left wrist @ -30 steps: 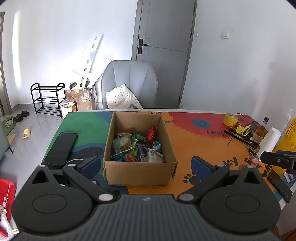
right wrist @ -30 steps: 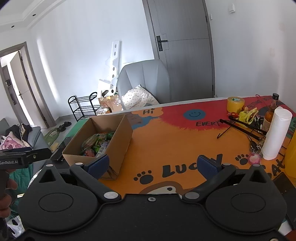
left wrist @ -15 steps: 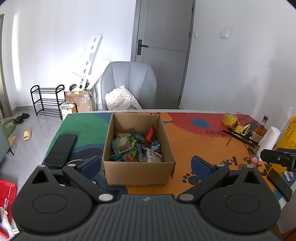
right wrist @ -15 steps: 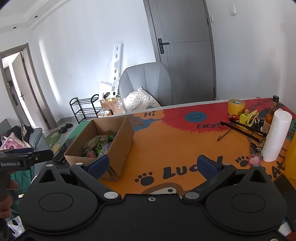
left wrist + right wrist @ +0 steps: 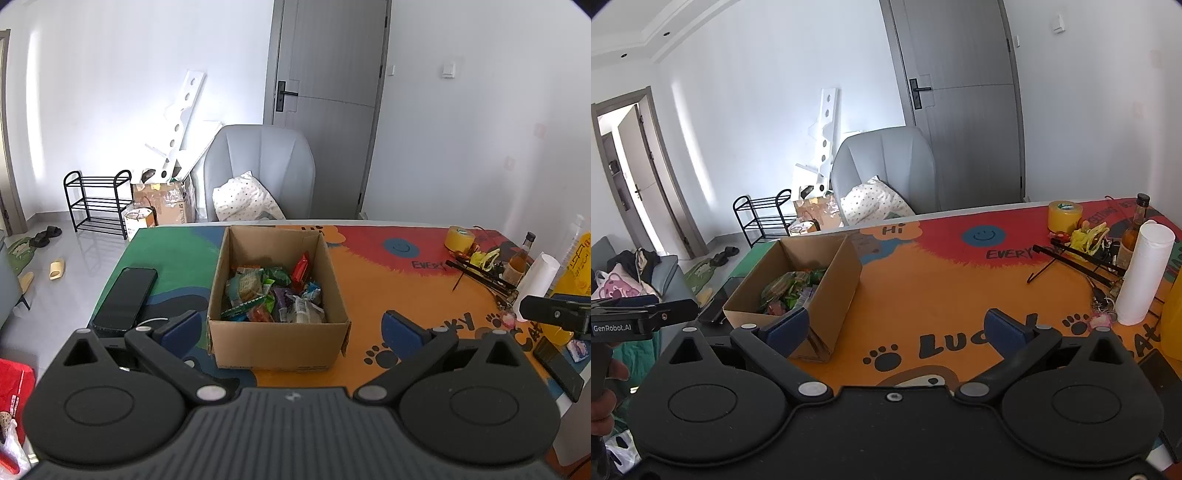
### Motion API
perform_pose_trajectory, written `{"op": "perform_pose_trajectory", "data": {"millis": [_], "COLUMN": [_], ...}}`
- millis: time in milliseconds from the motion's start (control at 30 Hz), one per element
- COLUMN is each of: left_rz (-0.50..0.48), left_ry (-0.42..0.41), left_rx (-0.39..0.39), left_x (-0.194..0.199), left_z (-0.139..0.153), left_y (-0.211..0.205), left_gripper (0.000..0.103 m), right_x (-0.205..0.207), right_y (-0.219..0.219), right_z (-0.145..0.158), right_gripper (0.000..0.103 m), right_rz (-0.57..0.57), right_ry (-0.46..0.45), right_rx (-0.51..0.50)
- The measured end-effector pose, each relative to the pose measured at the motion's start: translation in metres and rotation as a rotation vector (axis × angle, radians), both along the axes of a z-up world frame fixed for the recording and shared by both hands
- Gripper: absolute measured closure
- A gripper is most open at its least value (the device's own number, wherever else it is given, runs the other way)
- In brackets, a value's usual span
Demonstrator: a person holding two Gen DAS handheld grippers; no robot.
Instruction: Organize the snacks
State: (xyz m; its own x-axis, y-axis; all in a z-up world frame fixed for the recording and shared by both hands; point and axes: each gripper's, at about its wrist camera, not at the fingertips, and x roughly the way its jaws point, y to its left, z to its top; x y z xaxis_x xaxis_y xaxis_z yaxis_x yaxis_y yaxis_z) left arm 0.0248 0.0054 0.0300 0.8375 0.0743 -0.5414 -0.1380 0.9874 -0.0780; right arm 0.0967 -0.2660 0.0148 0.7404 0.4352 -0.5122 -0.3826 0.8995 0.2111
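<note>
Both tongs [image 5: 290,326] [image 5: 901,330] spread w/ nothing held, over cartoon-print table [image 5: 942,291], grey door [image 5: 328,107] behind.

box [image 5: 277,343]: matt cardboard | snacks [image 5: 273,295]: glossy plastic wrappers | phone [image 5: 125,297]: glossy glass

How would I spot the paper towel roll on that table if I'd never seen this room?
Start at the colourful cartoon table mat and follow it to its cluttered right end. There a tall white paper towel roll stands upright beside a small brown bottle. It is the only plain white cylinder there.
</note>
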Motion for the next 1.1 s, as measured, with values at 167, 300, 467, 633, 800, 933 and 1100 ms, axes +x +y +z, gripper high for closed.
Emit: {"op": "perform_pose_trajectory", "data": {"millis": [167, 300, 467, 633, 800, 933, 1100], "left_rz": [-0.002, -0.003, -0.002, -0.002, -0.007, -0.007, -0.019], "left_ry": [0.002, 0.004, 0.006, 0.009, 0.011, 0.010, 0.004], "left_rx": [-0.006, -0.010, -0.011, -0.015, -0.008, -0.006, -0.001], "left_x": [0.002, 0.004, 0.005, 0.006, 0.010, 0.012, 0.015], "left_z": [-0.001, -0.002, -0.003, -0.003, -0.003, -0.002, -0.003], "left_y": [0.001, 0.001, 0.002, 0.003, 0.003, 0.004, 0.003], "left_gripper": [0.000, 0.000, 0.000, 0.000, 0.000, 0.000, 0.000], "right_x": [0.000, 0.001, 0.002, 0.005, 0.009, 0.011, 0.016], "right_y": [0.000, 0.002, 0.002, 0.004, 0.006, 0.006, 0.008], "right_z": [-0.001, -0.001, -0.001, -0.001, -0.001, -0.002, -0.003], "right_gripper": [0.000, 0.000, 0.000, 0.000, 0.000, 0.000, 0.000], "right_rz": [-0.002, -0.003, 0.000, 0.003, -0.001, -0.001, 0.002], "right_ry": [0.006, 0.007, 0.008, 0.013, 0.017, 0.016, 0.025], "right_rx": [-0.008, -0.011, -0.011, -0.018, -0.021, -0.017, -0.019]}}
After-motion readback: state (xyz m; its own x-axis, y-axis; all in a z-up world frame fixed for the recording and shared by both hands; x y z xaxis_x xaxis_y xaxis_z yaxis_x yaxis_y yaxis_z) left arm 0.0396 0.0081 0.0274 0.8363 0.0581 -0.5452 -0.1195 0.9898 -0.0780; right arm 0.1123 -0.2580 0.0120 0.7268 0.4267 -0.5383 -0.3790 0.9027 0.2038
